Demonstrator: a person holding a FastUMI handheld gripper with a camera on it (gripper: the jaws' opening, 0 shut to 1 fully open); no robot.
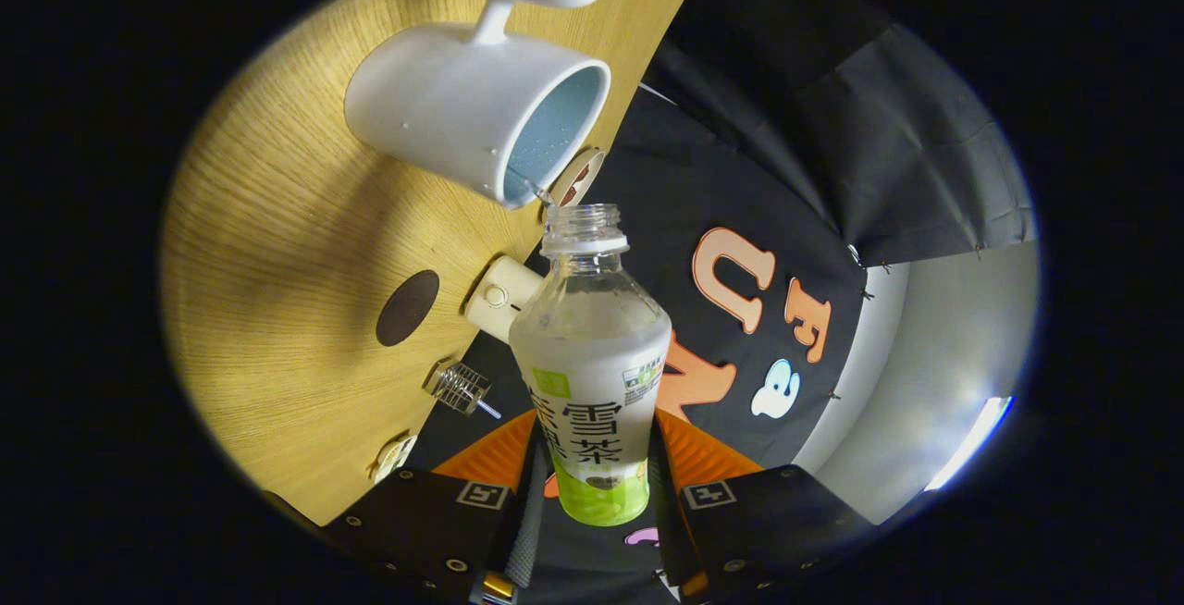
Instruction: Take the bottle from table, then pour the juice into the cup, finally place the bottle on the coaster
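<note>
A clear plastic bottle (592, 355) with a white and green label and no cap sits between my fingers, and my gripper (601, 499) is shut on its lower part. The whole view is tilted, so the wooden table (277, 244) stands sideways beside the bottle. The bottle's open mouth is right at the rim of a white cup (462, 105) with a pale blue inside and its handle pointing away. A thin stream of liquid (538, 191) runs from the mouth into the cup. A dark brown oval coaster (407, 307) lies on the table near the cup, apart from the bottle.
A small white cylinder (499, 298) stands at the table's edge next to the coaster. A little clear ribbed object (458, 388) and another small pale item (393, 459) lie along the same edge. A round thing (573, 178) shows behind the cup. Black cloth hangs beyond the table.
</note>
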